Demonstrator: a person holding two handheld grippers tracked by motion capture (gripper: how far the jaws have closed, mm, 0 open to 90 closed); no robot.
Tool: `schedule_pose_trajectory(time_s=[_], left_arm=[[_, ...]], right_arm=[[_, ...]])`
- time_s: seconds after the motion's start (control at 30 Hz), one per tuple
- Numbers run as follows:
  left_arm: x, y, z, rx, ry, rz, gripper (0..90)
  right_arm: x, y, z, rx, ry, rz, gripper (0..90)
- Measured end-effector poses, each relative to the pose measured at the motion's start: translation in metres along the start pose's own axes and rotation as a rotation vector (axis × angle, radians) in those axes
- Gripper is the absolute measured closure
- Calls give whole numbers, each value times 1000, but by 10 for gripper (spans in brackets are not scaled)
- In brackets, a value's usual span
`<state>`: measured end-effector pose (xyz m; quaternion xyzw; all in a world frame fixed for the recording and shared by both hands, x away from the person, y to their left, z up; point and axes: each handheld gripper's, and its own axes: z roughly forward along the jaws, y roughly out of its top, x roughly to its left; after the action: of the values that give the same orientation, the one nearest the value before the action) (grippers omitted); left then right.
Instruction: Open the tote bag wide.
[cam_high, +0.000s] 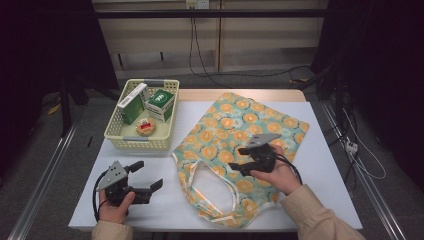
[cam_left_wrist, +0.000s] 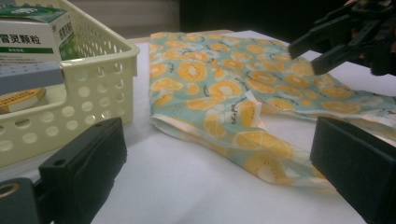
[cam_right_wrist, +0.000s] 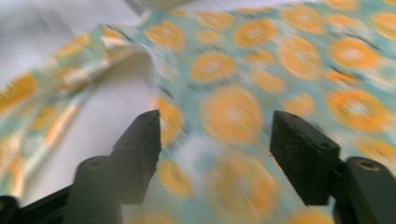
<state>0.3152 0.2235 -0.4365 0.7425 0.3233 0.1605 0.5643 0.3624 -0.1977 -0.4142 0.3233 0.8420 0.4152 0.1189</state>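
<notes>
A teal cloth bag (cam_high: 240, 125) printed with orange fruit slices lies flat on the white table (cam_high: 165, 200), its pale handles (cam_high: 215, 197) toward the front edge. My right gripper (cam_high: 237, 158) hovers over the bag's middle, jaws open with nothing between them. In the right gripper view the gripper (cam_right_wrist: 217, 140) looks down on the blurred cloth (cam_right_wrist: 233, 112). My left gripper (cam_high: 149, 174) sits low at the table's front left, open and empty, pointing toward the bag's mouth (cam_left_wrist: 210, 116). The left gripper view also shows the right gripper (cam_left_wrist: 303, 58) at its upper right.
A pale yellow perforated basket (cam_high: 137, 142) stands at the table's back left, left of the bag. It holds two green-and-white boxes (cam_high: 131, 103) (cam_high: 161, 103) and a round tin (cam_high: 146, 126). The basket wall (cam_left_wrist: 93, 88) is close to my left jaw. Cables run across the floor behind the table.
</notes>
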Motion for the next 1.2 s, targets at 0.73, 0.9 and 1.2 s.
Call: schedule_pose_trajectory(time_s=[0.73, 0.9, 1.2], left_arm=[[-2, 0, 11, 23, -38, 12, 35], [-1, 1, 13, 16, -38, 9, 35], [-1, 5, 10, 3, -30, 12, 35]], right_arm=[[-60, -95, -76, 26, -316, 229, 318], [-64, -106, -79, 36, -314, 267, 341], [-67, -109, -66, 50, -368, 264, 351]])
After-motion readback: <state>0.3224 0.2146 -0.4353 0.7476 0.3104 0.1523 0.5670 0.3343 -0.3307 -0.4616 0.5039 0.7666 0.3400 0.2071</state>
